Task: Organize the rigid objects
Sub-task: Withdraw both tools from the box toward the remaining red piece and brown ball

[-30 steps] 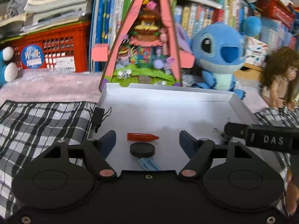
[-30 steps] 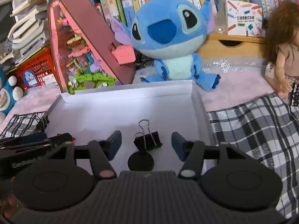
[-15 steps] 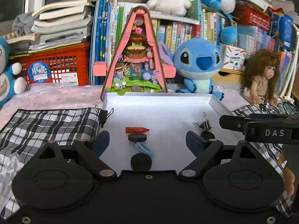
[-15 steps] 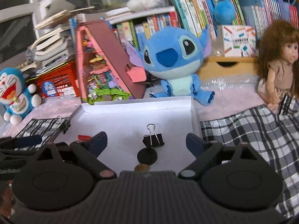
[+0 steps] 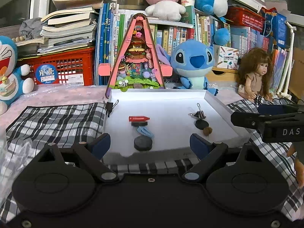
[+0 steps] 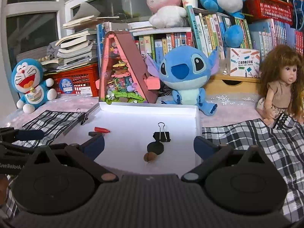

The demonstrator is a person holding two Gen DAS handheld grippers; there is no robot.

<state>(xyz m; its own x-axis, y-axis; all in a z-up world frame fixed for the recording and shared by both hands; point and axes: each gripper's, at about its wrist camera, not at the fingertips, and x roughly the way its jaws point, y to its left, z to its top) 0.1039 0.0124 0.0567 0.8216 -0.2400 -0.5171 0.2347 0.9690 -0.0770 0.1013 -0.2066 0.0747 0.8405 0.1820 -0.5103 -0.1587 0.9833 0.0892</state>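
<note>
**a:** so why is all the small stuff sitting in that shallow white cardboard tray? looks like it's the collecting spot, walls keep the bits from rolling onto the black and white checked cloth.

**b:** yeah that's my read. there are 2 little clusters in it. on 1 side the red crayon-shaped plastic piece lies right against a flat black disc, then a light blue plastic clip and a thicker black round puck nearer the front edge. other side has a black metal binder clip with its wire handles tipped up, a second flat black disc touching it, and a small brown nut-like lump just beside that.

**a:** and the grippers?

**b:** the left gripper has its jaws wide apart, nothing in them, hanging over the tray's near edge. the right gripper is the same, jaws have just been opening all the way, nothing between them either. both empty, so i'd guess the drop-offs are done.

**a:** there's another black binder clip pinching the tray's far corner, by the cloth.

**b:** can't tell if that 1 is sorted or just holding things.
</note>
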